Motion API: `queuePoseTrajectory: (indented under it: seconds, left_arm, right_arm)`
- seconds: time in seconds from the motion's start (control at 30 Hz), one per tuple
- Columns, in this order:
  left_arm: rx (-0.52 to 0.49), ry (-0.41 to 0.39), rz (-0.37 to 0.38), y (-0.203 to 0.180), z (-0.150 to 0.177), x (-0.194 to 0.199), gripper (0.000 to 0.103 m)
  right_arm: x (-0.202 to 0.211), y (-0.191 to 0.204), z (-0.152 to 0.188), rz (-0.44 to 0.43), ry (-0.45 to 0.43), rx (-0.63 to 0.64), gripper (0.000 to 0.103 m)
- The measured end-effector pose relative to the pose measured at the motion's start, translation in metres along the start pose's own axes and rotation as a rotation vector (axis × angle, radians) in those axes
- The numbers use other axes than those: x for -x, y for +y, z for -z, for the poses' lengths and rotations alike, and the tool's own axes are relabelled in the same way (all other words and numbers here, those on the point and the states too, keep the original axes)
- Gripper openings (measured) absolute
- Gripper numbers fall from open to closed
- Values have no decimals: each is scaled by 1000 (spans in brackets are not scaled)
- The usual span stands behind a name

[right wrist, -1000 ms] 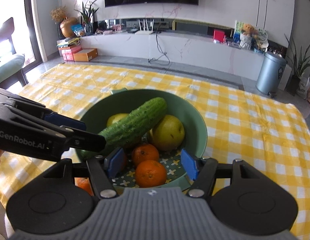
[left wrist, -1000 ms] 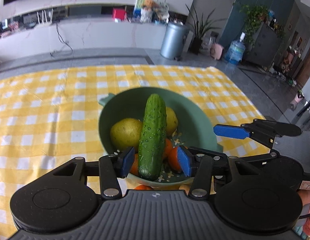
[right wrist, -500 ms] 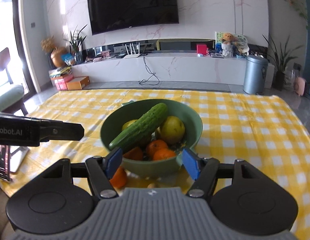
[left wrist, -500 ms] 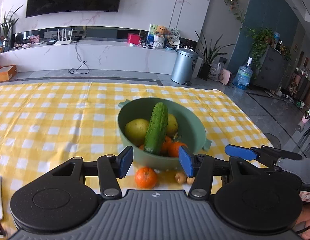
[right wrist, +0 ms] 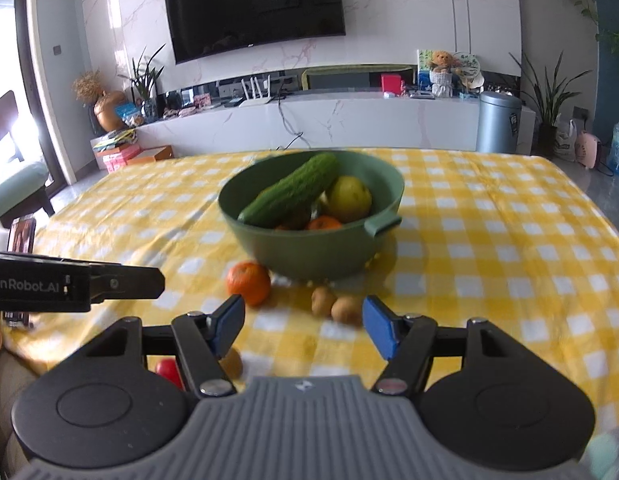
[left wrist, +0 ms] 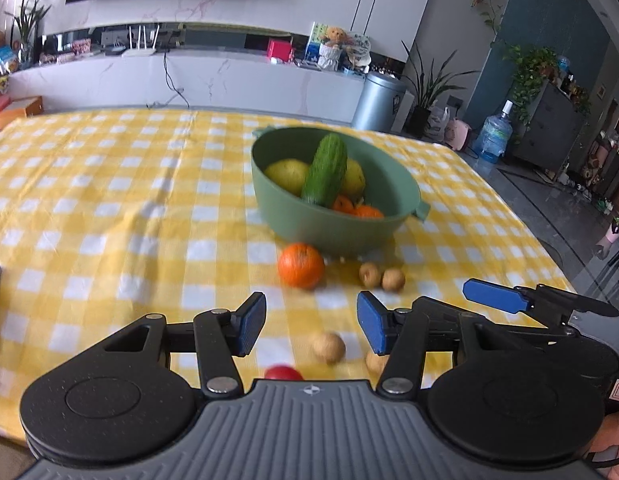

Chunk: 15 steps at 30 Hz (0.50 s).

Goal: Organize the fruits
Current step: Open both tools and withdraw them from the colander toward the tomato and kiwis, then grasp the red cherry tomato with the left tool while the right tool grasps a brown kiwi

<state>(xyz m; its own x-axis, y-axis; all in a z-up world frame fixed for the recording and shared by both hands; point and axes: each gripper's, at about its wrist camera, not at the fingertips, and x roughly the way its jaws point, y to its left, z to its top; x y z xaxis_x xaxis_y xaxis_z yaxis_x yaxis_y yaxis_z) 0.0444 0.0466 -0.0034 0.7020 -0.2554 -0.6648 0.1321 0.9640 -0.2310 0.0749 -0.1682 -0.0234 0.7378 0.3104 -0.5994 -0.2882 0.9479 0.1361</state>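
A green bowl (left wrist: 405, 196) (right wrist: 321, 254) on the yellow checked cloth holds a cucumber (left wrist: 325, 170) (right wrist: 293, 190), two yellow pears (left wrist: 287, 176) (right wrist: 349, 198) and oranges (left wrist: 367, 212). On the cloth in front of it lie a loose orange (left wrist: 300, 265) (right wrist: 248, 283), several small brown fruits (left wrist: 393, 279) (right wrist: 347, 308) and a small red fruit (left wrist: 283, 373) (right wrist: 168, 369). My left gripper (left wrist: 311, 326) is open, empty, well short of the bowl. My right gripper (right wrist: 303, 326) is open and empty too, and its blue pad shows at the right in the left wrist view (left wrist: 495, 298).
A phone (right wrist: 21, 236) lies near the cloth's left edge. The table's right edge (left wrist: 549, 248) drops to a grey floor. Behind are a white media bench, a metal bin (left wrist: 379, 100) and plants. A hand (left wrist: 613, 444) holds the right gripper.
Both grippers have pulled back from over the bowl toward the table's near side. The loose orange, brown fruits and red fruit have come into view. Both stay empty.
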Motion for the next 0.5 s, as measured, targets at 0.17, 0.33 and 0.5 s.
queuePoseTrajectory:
  seconds: [0.17, 0.33, 0.5]
  left_arm:
    - [-1, 3, -8, 6, 20, -1, 62]
    - [-5, 7, -16, 13, 36, -5, 59]
    - [-4, 27, -10, 19, 43, -15, 57]
  right_arm:
    - [0, 5, 15, 3, 14, 35, 55]
    - [-8, 10, 30, -33, 56, 66, 46]
    - [-14, 17, 34, -52, 76, 104, 40]
